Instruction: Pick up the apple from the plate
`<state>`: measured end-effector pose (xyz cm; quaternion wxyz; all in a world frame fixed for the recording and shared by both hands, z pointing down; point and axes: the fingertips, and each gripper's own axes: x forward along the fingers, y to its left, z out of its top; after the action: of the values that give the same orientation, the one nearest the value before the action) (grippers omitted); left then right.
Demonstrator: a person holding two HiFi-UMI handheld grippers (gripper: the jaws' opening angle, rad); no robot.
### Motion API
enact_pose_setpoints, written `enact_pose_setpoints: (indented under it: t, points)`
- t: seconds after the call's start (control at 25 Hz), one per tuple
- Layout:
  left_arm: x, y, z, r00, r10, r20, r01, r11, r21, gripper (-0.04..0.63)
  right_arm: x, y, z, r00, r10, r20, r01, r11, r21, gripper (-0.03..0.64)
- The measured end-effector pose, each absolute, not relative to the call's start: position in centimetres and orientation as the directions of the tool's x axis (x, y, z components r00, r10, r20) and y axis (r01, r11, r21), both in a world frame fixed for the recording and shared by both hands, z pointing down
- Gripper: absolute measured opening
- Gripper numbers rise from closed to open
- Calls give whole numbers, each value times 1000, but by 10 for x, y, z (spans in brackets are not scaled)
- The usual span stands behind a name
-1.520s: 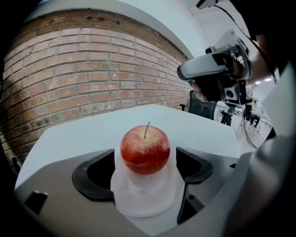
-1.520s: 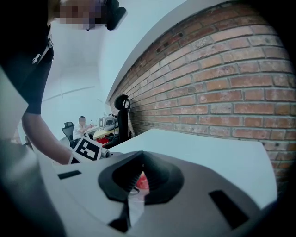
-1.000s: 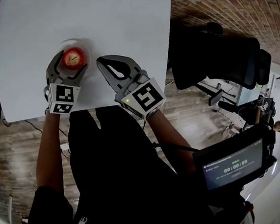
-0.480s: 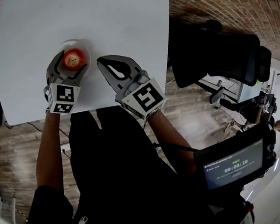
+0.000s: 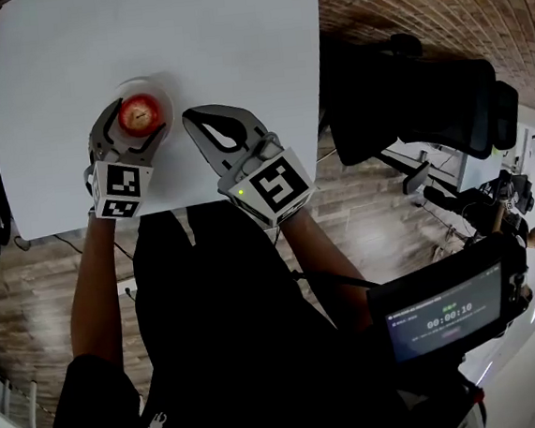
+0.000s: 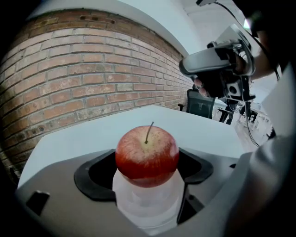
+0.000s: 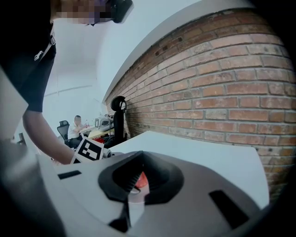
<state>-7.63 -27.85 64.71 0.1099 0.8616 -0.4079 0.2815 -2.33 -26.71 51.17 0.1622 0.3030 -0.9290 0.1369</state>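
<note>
One smooth round red apple point(image 6: 147, 155) atop translucent plate point(image 6: 149, 206), left tool point(image 5: 135, 118) flanking.

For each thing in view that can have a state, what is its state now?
apple: upright, stem up, resting on the plate, not lifted.
plate: on the table, bearing the apple.
left gripper: jaws apart, one on each side of the apple; whether they press it cannot be told.
right gripper: jaws together, empty, beside the plate.
screen: lit, showing a timer.
</note>
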Motion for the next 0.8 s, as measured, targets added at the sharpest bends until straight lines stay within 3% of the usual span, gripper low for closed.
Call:
enact_pose_setpoints:
  t: [0.8]
  points:
    - [-101, -252, 582, 481, -702, 526, -788, -609, -92, 402, -38, -246, 465, -770, -561, 304, -616, 777, -127, 5]
